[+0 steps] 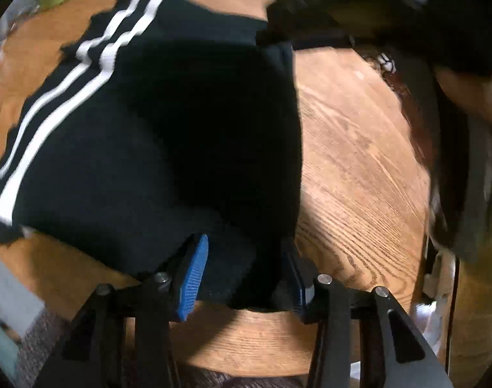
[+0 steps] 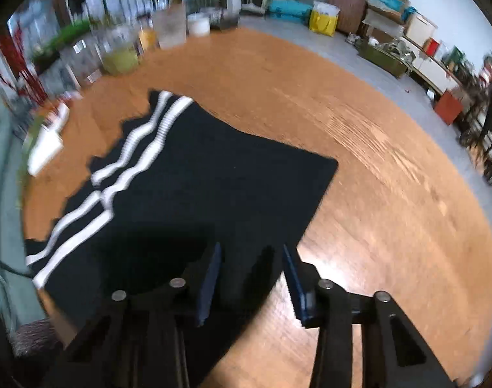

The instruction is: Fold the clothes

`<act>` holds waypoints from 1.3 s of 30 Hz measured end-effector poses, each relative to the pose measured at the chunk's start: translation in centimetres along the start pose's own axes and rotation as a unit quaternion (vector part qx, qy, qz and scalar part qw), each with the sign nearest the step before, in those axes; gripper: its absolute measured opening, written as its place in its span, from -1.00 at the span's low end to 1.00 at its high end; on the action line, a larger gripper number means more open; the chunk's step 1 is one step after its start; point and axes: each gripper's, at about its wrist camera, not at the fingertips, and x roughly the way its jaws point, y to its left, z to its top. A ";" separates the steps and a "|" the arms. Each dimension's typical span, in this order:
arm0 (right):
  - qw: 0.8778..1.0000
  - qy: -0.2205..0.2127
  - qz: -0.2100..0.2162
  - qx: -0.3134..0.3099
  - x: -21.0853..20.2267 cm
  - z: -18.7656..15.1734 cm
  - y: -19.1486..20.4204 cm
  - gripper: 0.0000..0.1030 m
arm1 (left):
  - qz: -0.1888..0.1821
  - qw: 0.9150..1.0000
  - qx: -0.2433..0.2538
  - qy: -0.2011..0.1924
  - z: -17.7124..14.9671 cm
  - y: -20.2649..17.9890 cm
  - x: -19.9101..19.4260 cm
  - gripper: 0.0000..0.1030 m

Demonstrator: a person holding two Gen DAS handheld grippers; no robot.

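Note:
A black garment (image 1: 165, 129) with two white stripes (image 1: 68, 103) lies folded flat on a round wooden table (image 1: 359, 168). My left gripper (image 1: 246, 242) points steeply down at the garment's near edge. Its blue pads (image 1: 194, 278) stand apart with a fold of black cloth lying loose between them. In the right wrist view the same garment (image 2: 197, 177) spreads across the table (image 2: 391, 210). My right gripper (image 2: 252, 249) hovers over its near right edge, jaws apart, with the cloth's border beneath the gap and nothing pinched.
Glass jars and a green-filled container (image 2: 120, 58) crowd the table's far left, with a white box (image 2: 45, 148) nearby. A person's hand (image 1: 468, 97) and a dark blurred shape (image 1: 359, 6) sit at the left wrist view's upper right. Boxes and shelves (image 2: 391, 22) line the far wall.

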 end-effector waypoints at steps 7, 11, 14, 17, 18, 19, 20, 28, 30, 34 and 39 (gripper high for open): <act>0.997 0.050 -0.045 -0.033 6.2 5.4 2.8 -0.20 | 0.021 0.998 0.019 0.061 -0.2 -0.4 -1.0 -0.10; 0.999 0.036 -0.036 -0.011 7.0 7.1 1.1 -0.02 | 0.018 1.000 -0.008 0.023 1.3 2.5 -4.6 -0.10; 0.998 0.033 -0.035 0.042 6.9 8.0 -1.1 -0.07 | 0.042 0.997 -0.058 -0.017 3.1 6.2 -6.8 -0.10; 0.999 0.007 -0.009 0.041 4.6 8.3 0.1 -0.24 | 0.078 0.991 -0.102 -0.020 4.8 9.5 -6.3 -0.10; 1.000 -0.001 0.003 0.011 4.0 8.3 1.5 -0.21 | 0.086 0.991 -0.102 -0.012 4.9 9.8 -5.7 -0.10; 1.000 0.003 0.002 -0.009 4.1 8.5 2.6 -0.12 | 0.093 0.990 -0.102 -0.004 5.1 10.2 -5.1 -0.10; 1.000 0.013 -0.004 -0.022 4.5 8.7 3.5 -0.12 | 0.103 0.990 -0.097 0.000 5.1 10.3 -4.6 -0.10; 0.998 0.010 0.000 0.064 7.9 12.5 1.8 -0.14 | 0.118 0.991 -0.054 0.005 3.3 10.6 -5.1 -0.09; 0.996 0.005 0.025 0.084 7.1 12.4 0.6 -0.14 | 0.106 0.992 -0.069 0.008 3.3 11.1 -5.5 -0.10; 0.999 -0.013 0.002 0.039 2.8 8.4 -0.3 0.14 | 0.056 0.996 -0.070 -0.020 3.1 10.2 -7.4 -0.10; 0.999 -0.014 0.026 -0.046 -0.2 1.9 1.0 0.16 | 0.031 0.997 -0.057 -0.033 4.3 6.9 -6.0 -0.10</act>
